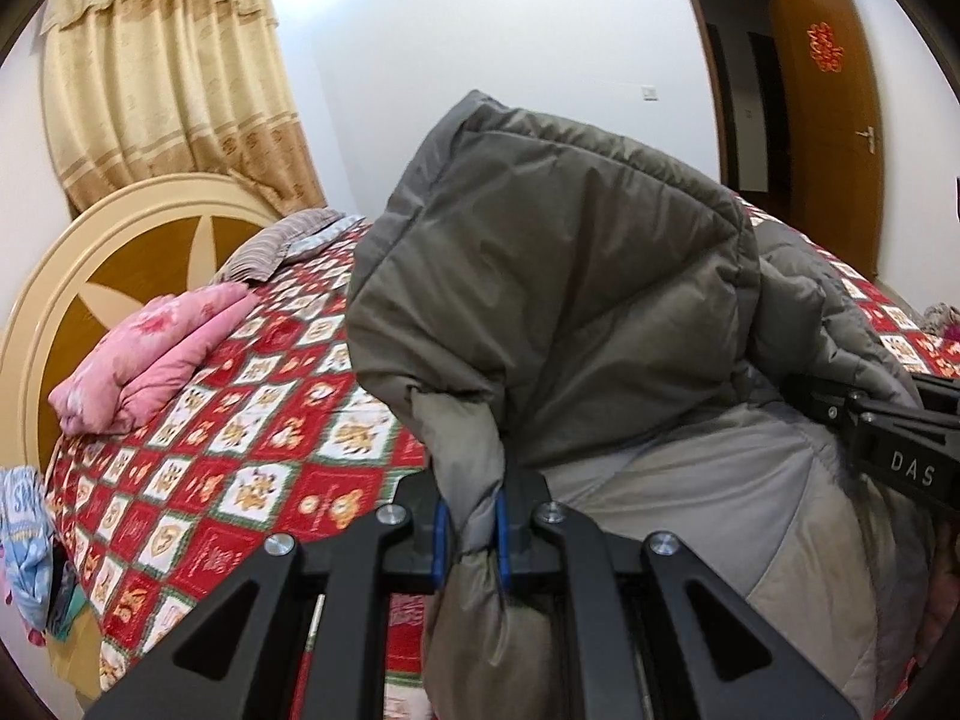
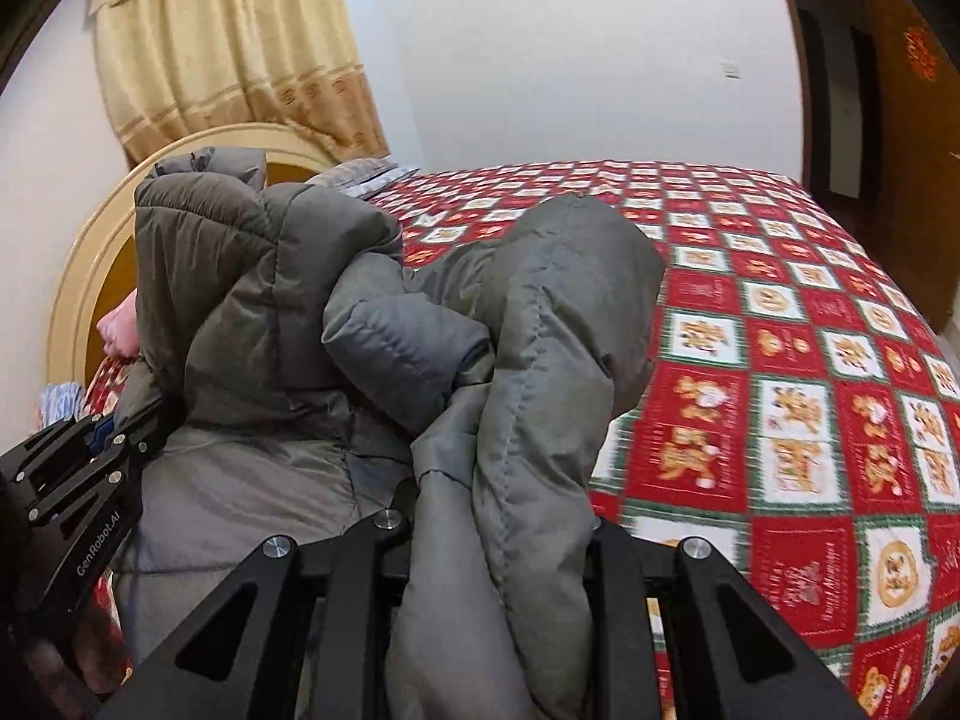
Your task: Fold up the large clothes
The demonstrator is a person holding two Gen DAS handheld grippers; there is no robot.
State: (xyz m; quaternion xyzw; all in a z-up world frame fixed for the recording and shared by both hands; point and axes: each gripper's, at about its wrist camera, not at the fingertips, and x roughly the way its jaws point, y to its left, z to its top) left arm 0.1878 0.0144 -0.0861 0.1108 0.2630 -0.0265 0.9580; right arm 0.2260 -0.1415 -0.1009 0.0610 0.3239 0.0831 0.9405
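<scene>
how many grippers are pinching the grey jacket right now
2. The left gripper clamps a fold of the grey jacket on its left side; the right gripper grips a bunched fold on its right side, above the bed.

Patterned bedspread (image 2: 780, 360), pink quilt (image 1: 150, 354), curtain (image 1: 168, 78)

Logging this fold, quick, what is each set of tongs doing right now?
Left tongs: shut on the gray puffer jacket.
Right tongs: shut on the same jacket.
</scene>
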